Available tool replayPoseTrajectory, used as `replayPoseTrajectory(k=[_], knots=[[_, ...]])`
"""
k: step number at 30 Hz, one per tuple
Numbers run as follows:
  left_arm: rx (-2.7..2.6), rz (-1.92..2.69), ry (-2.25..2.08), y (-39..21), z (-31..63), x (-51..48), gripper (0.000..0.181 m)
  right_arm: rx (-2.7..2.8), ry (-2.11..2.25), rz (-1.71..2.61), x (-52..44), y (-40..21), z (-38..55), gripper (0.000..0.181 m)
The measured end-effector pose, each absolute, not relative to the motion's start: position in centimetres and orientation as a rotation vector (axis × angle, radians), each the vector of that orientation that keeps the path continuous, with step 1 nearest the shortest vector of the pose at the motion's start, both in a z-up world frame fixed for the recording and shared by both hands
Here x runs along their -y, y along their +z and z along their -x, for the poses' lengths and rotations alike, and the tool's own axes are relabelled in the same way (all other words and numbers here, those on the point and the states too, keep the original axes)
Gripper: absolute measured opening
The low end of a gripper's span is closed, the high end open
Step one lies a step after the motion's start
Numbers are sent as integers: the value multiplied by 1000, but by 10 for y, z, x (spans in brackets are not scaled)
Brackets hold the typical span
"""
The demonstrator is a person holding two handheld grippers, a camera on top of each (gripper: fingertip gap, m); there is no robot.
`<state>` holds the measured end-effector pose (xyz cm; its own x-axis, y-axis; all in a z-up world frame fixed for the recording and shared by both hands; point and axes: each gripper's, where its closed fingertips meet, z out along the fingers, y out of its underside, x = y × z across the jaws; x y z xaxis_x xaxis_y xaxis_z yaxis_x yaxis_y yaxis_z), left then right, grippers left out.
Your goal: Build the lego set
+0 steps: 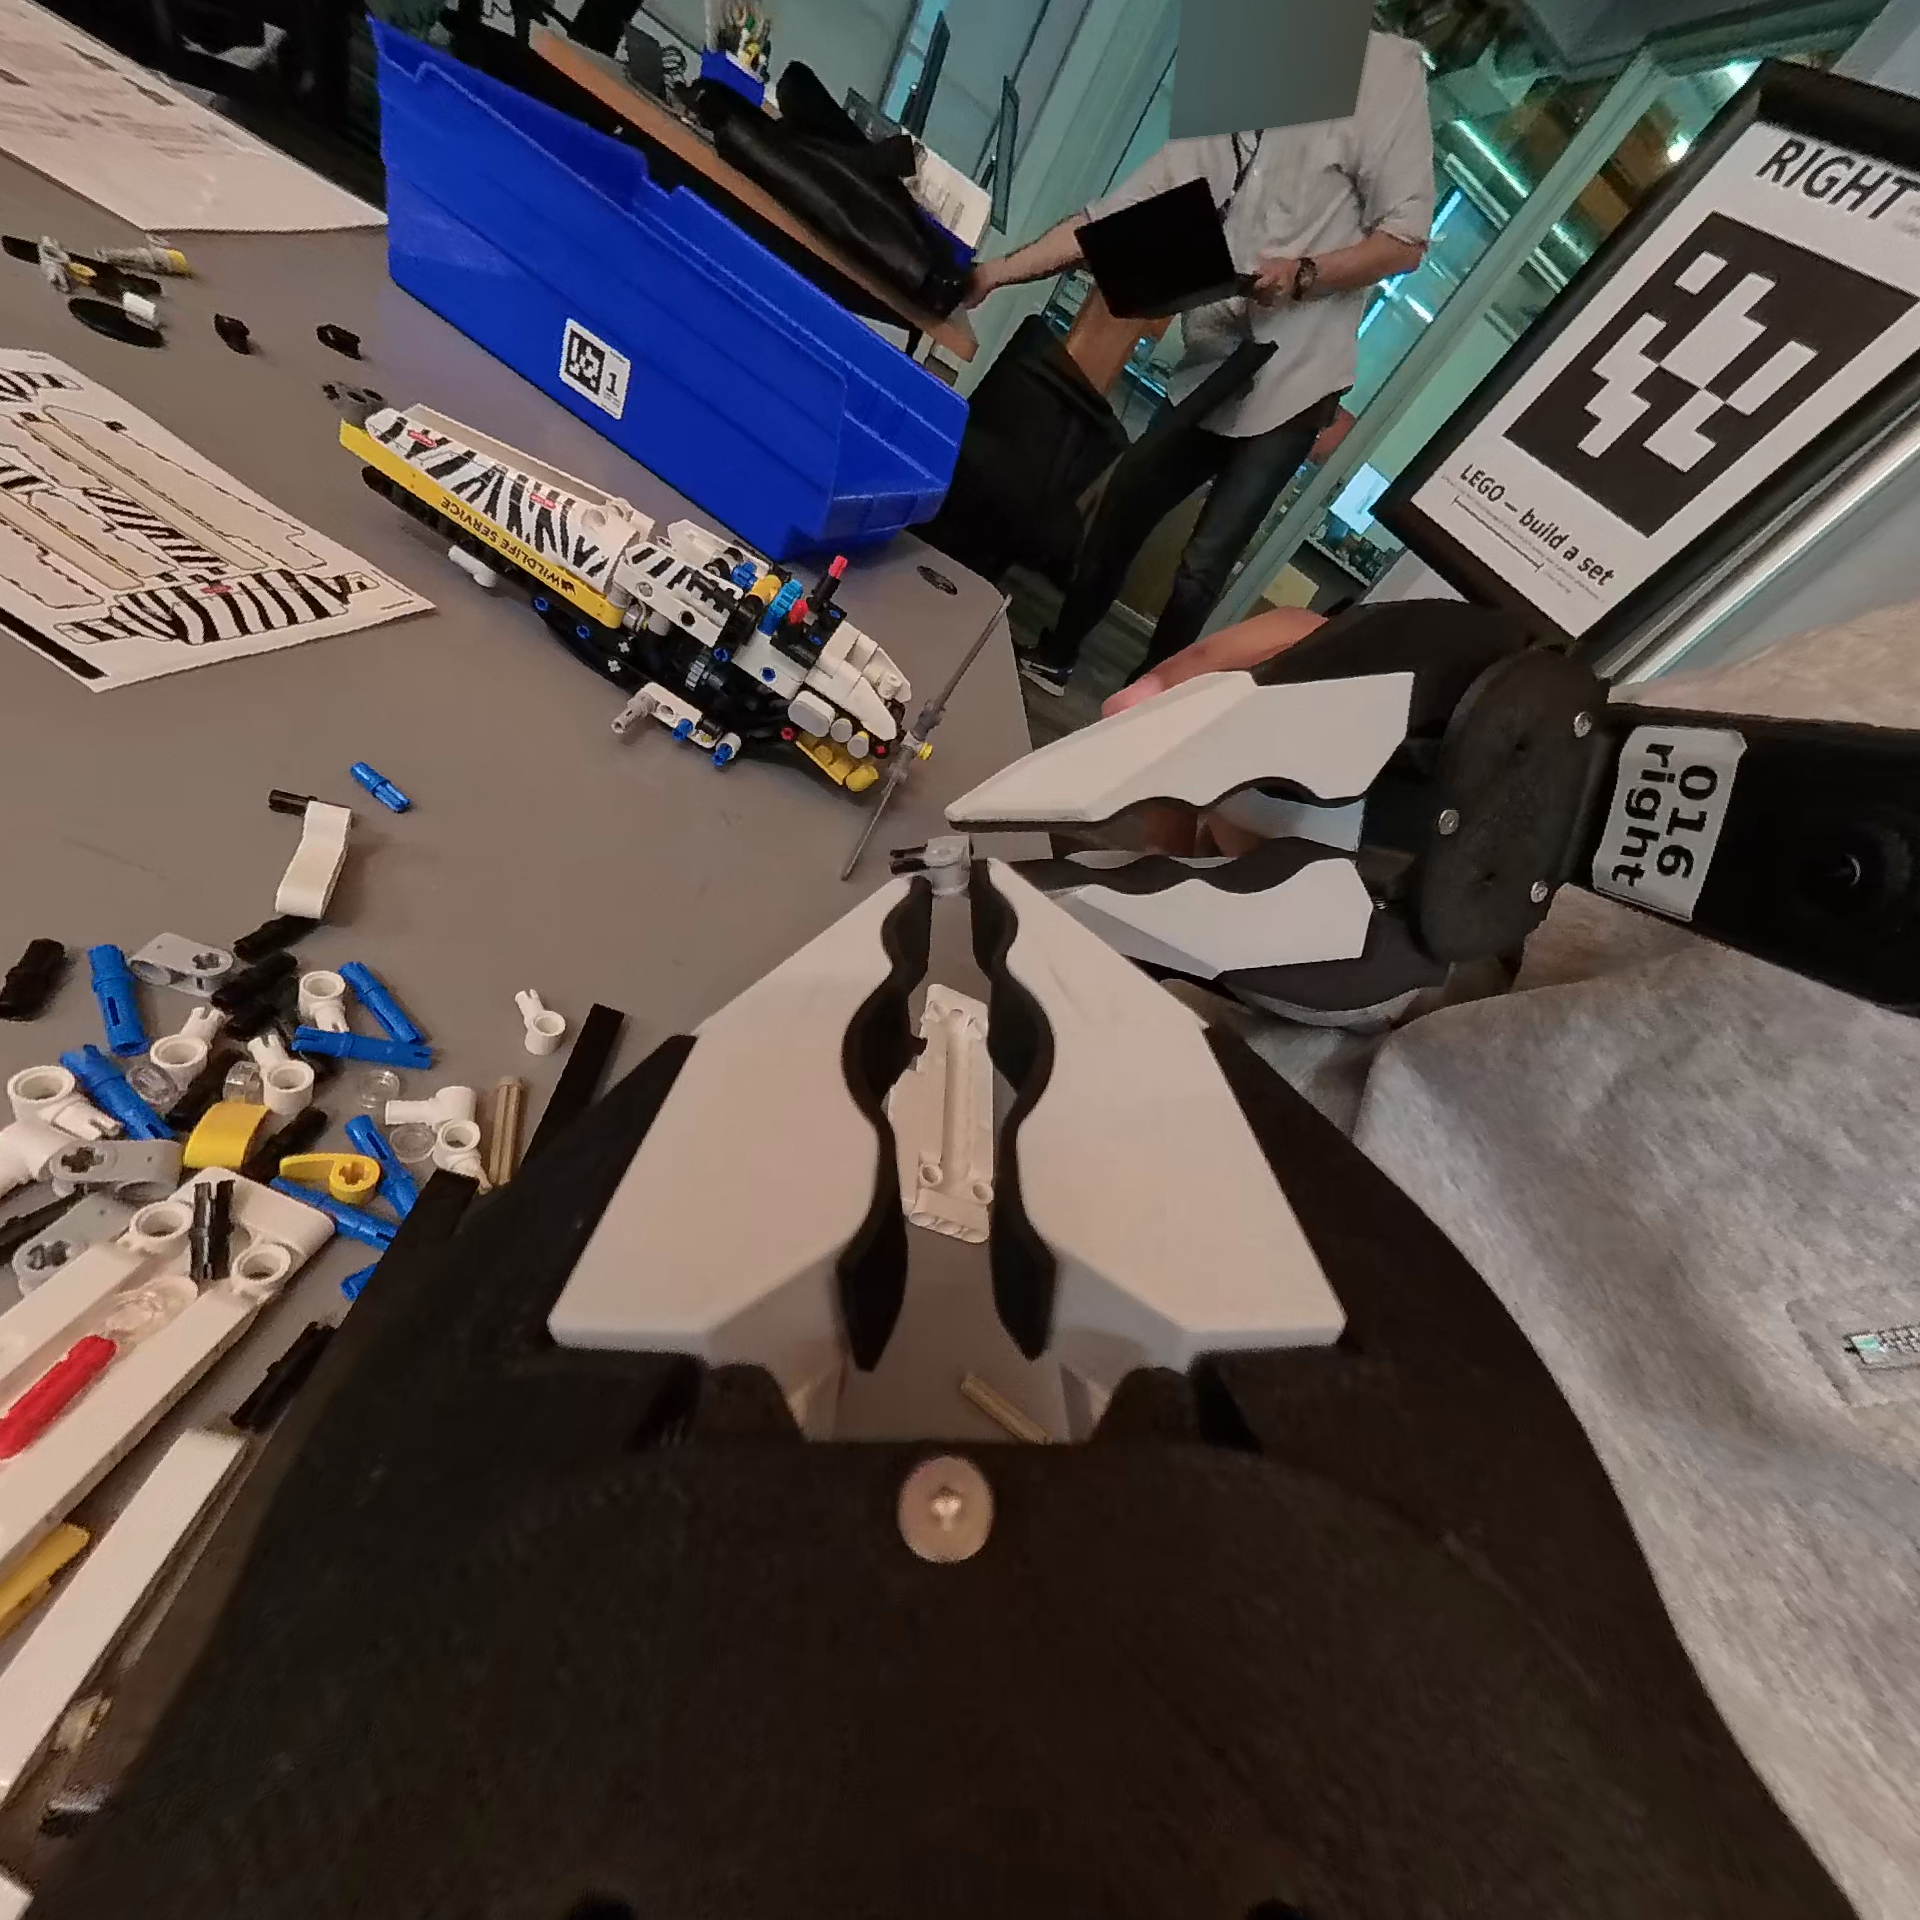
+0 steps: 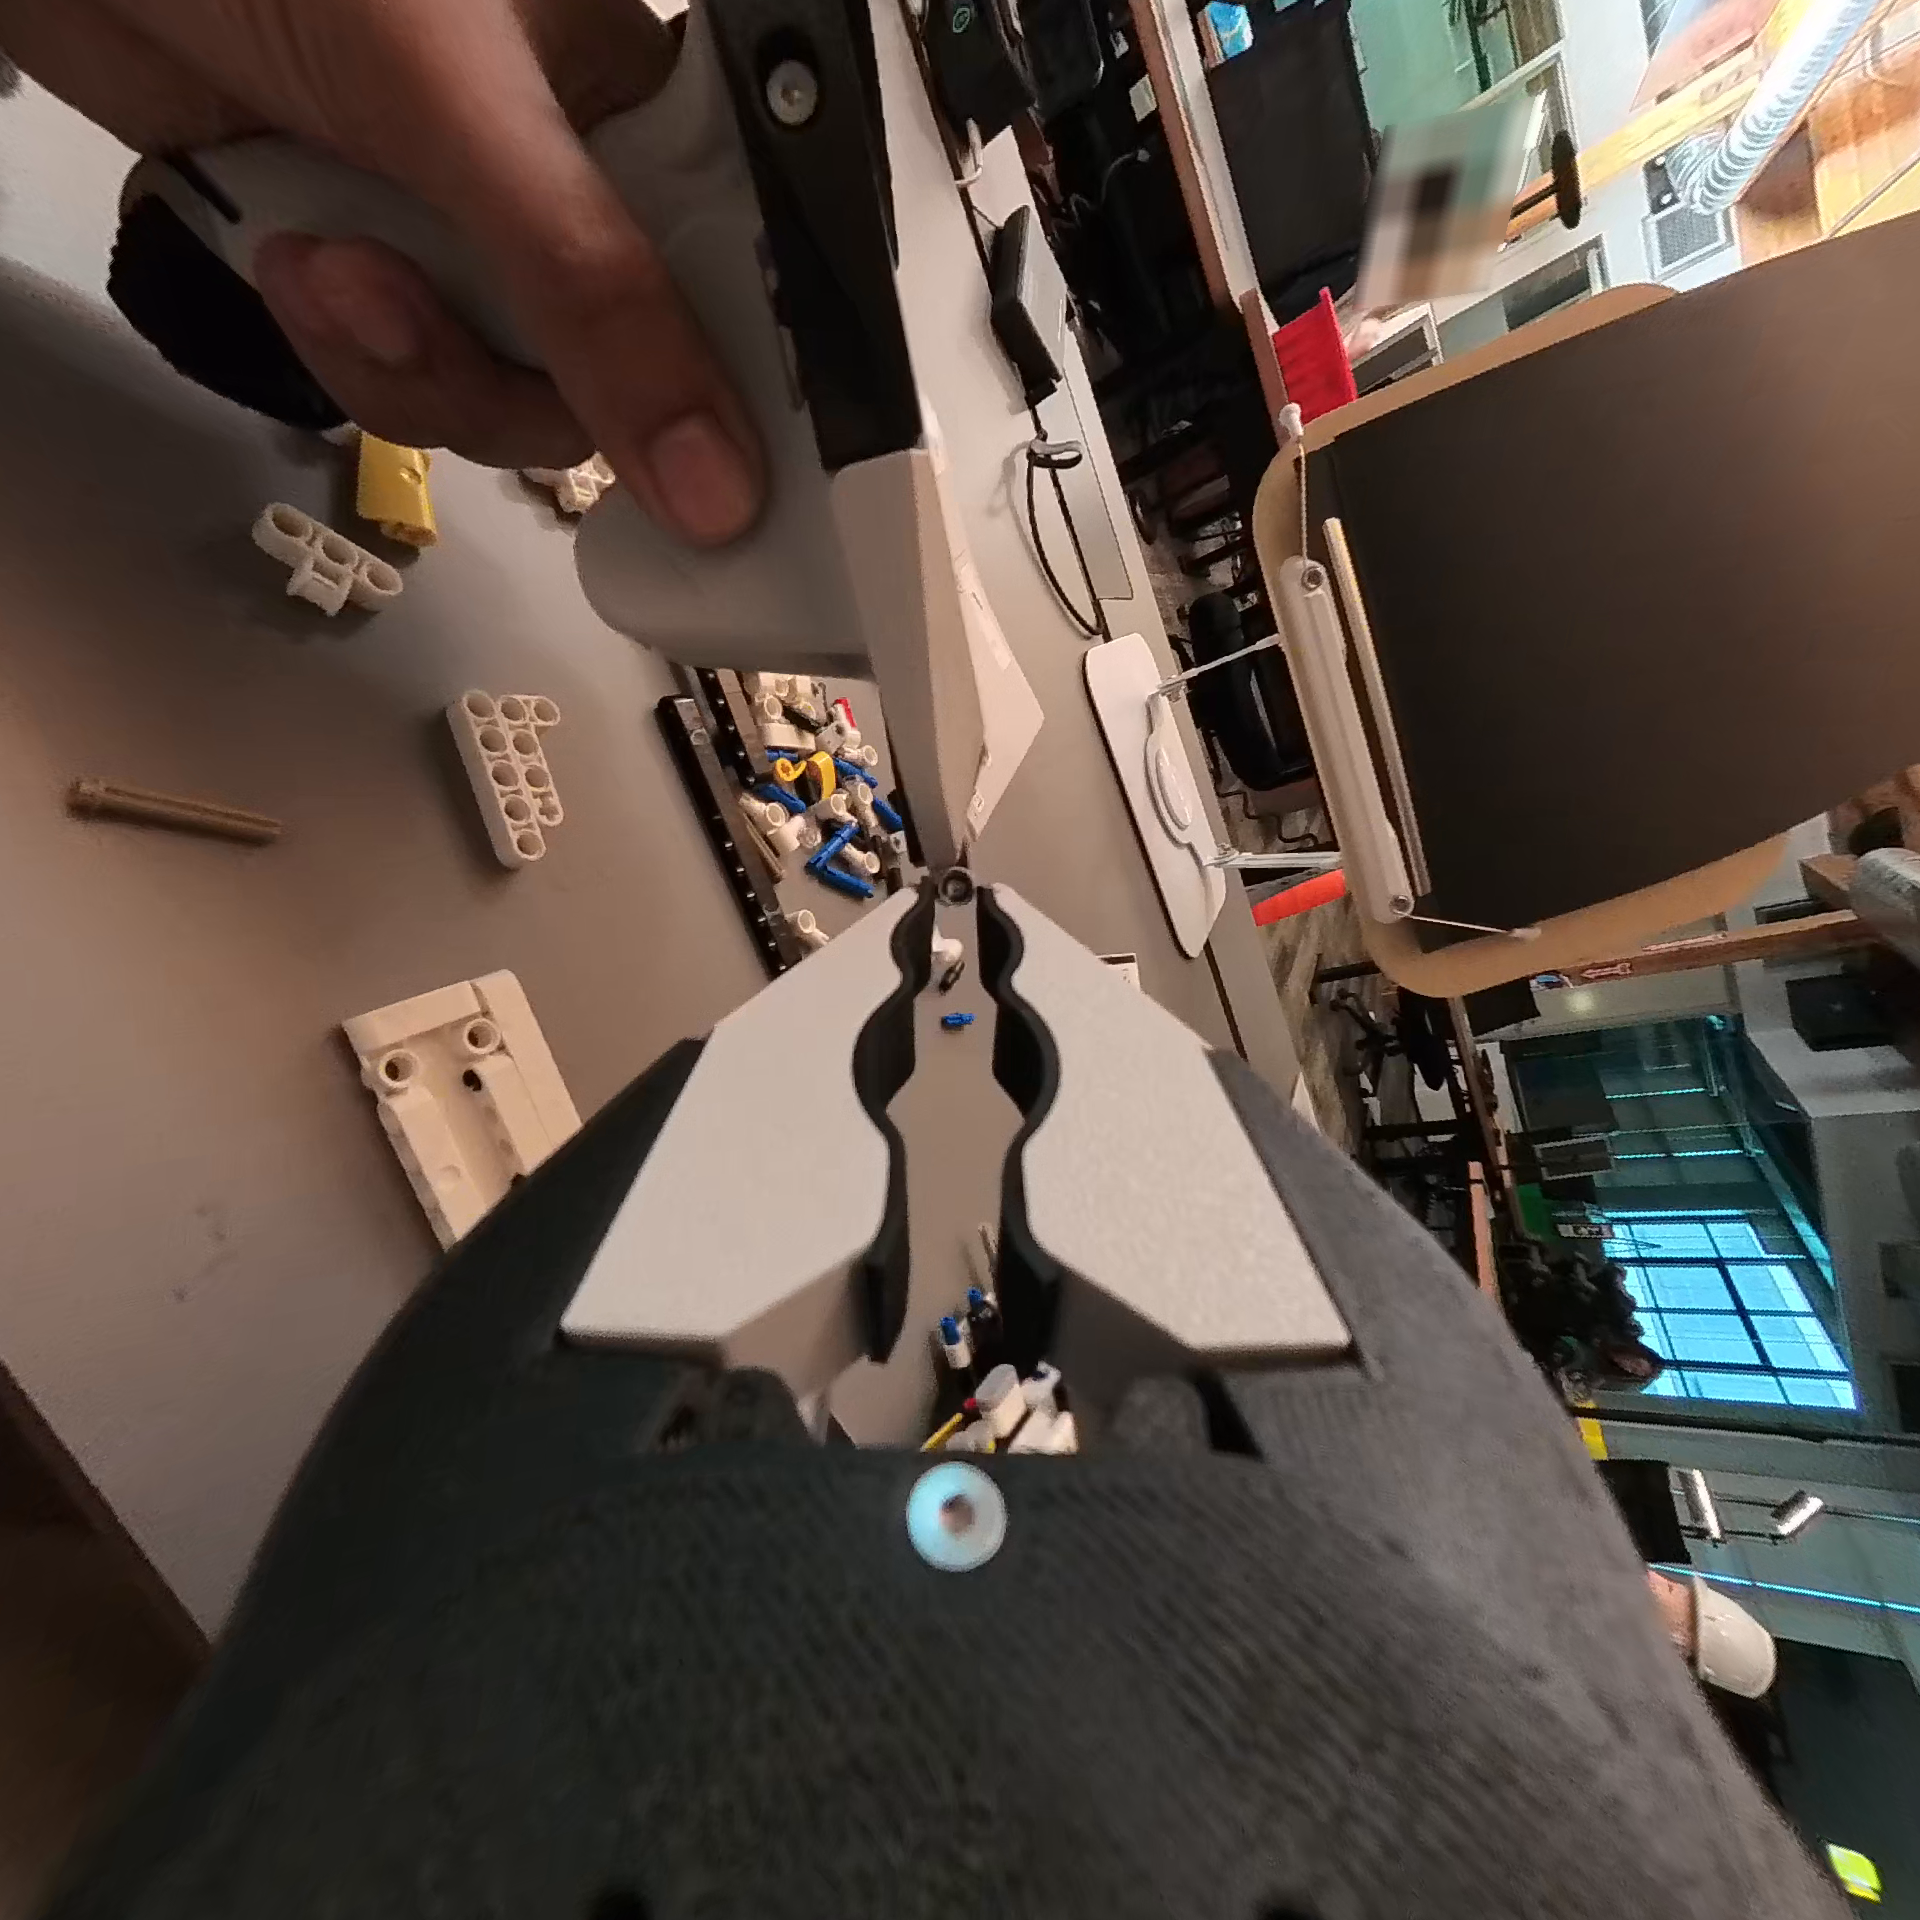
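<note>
Above the table (image 1: 582,883), the left gripper (image 1: 943,871) is pinching a small grey connector (image 1: 948,858) with a black pin (image 1: 906,858) at its fingertips, while the right gripper (image 1: 997,840) is meeting it tip to tip, jaws narrowed about the same piece (image 2: 954,886). The step appears to be seating the pin or handing over the connector. Next, the piece probably calls for careful alignment with the model (image 1: 623,582), lying well apart near the blue bin (image 1: 644,301).
</note>
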<state>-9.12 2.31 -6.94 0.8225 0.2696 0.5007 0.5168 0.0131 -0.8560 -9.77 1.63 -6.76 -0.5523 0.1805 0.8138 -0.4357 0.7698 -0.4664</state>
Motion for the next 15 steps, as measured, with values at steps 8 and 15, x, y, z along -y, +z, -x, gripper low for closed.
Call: replayPoseTrajectory(k=[8, 15], knots=[[638, 1606, -201, -72, 90, -23, 7, 2014, 805, -193, -15, -70, 98, 6], [627, 1628, -182, -73, 89, -23, 7, 2026, 814, -195, -15, -70, 97, 5]])
